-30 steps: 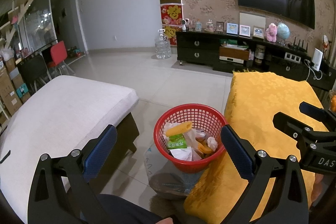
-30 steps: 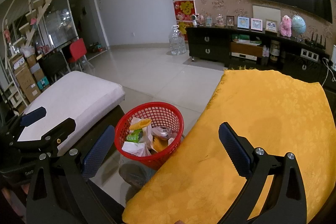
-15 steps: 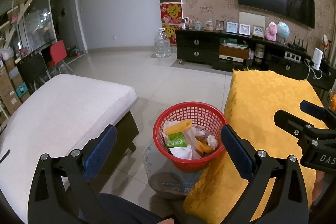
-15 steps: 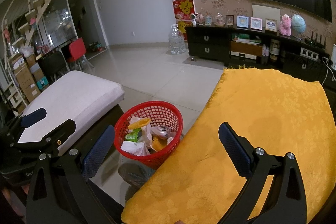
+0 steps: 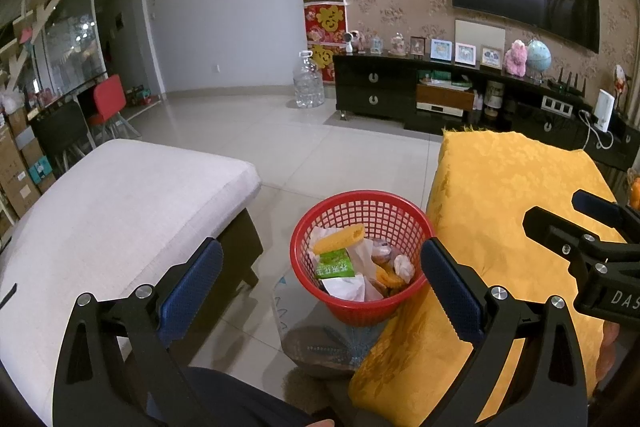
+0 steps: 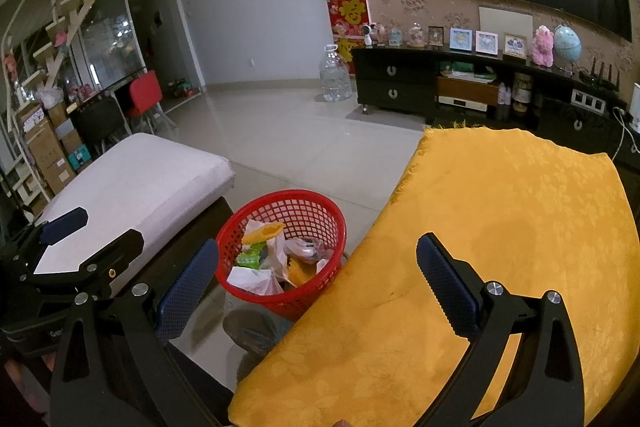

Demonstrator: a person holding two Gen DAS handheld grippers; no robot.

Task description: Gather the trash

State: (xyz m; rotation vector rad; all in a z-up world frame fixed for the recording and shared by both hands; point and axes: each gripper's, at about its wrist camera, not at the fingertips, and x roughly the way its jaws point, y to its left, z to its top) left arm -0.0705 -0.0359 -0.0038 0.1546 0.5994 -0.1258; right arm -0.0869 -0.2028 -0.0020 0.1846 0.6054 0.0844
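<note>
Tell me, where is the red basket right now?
The red basket stands on the floor between the white sofa and the yellow-covered table, low in both views.

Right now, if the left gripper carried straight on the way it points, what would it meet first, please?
Most likely the red basket of trash: it sits between the open left gripper fingers, beside the yellow cloth. Depth is hard to judge.

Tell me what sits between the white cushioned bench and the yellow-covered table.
The red basket of trash sits on the floor between the bench and table, touching the yellow cloth; both wrist views show it.
</note>
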